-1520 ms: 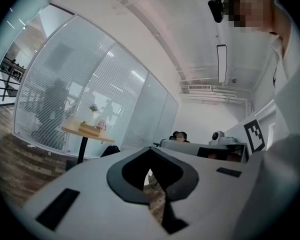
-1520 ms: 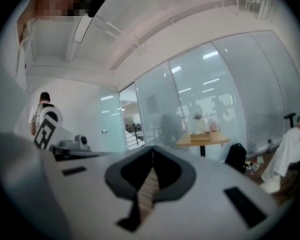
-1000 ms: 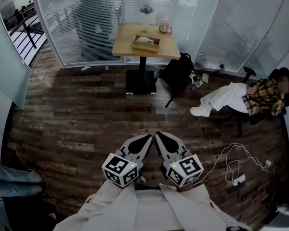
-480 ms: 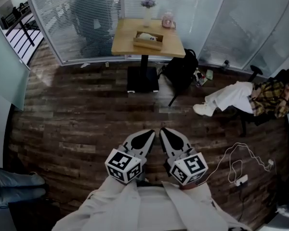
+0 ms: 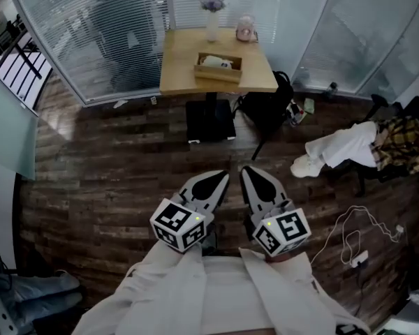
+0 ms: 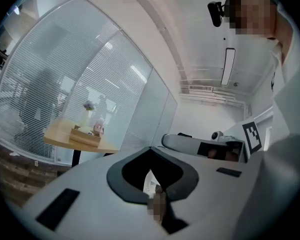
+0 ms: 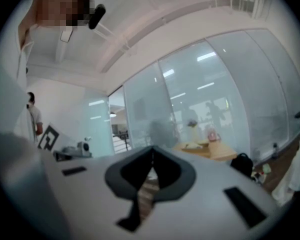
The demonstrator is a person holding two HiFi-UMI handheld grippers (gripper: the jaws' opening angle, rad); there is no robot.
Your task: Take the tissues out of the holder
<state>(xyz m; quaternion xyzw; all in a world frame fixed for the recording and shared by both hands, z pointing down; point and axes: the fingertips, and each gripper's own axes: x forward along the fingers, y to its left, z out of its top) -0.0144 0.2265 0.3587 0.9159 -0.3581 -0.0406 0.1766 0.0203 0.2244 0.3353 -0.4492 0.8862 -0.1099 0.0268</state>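
A wooden tissue holder point(image 5: 218, 68) with white tissues showing in it sits on the small wooden table point(image 5: 181, 75) at the far side of the room. It also shows small in the left gripper view, holder point(image 6: 85, 136), and blurred in the right gripper view, holder point(image 7: 194, 146). Both grippers are held close to my chest, far from the table. The left gripper point(image 5: 221, 179) is shut with nothing in it, jaws meeting at the tip point(image 6: 151, 149). My right gripper point(image 5: 248, 172) is shut and empty too point(image 7: 152, 149).
A vase with flowers point(image 5: 211, 19) and a pink object point(image 5: 246, 28) stand at the table's back edge. A black bag point(image 5: 265, 107) leans by the table base point(image 5: 209, 121). A seated person point(image 5: 377, 142) is at the right; a white cable point(image 5: 356, 239) lies on the wood floor. Glass walls surround the table.
The table and holder sit slightly lower and larger in the head view, and the seated person has slid toward the right edge. Both grippers stay shut in front of my chest.
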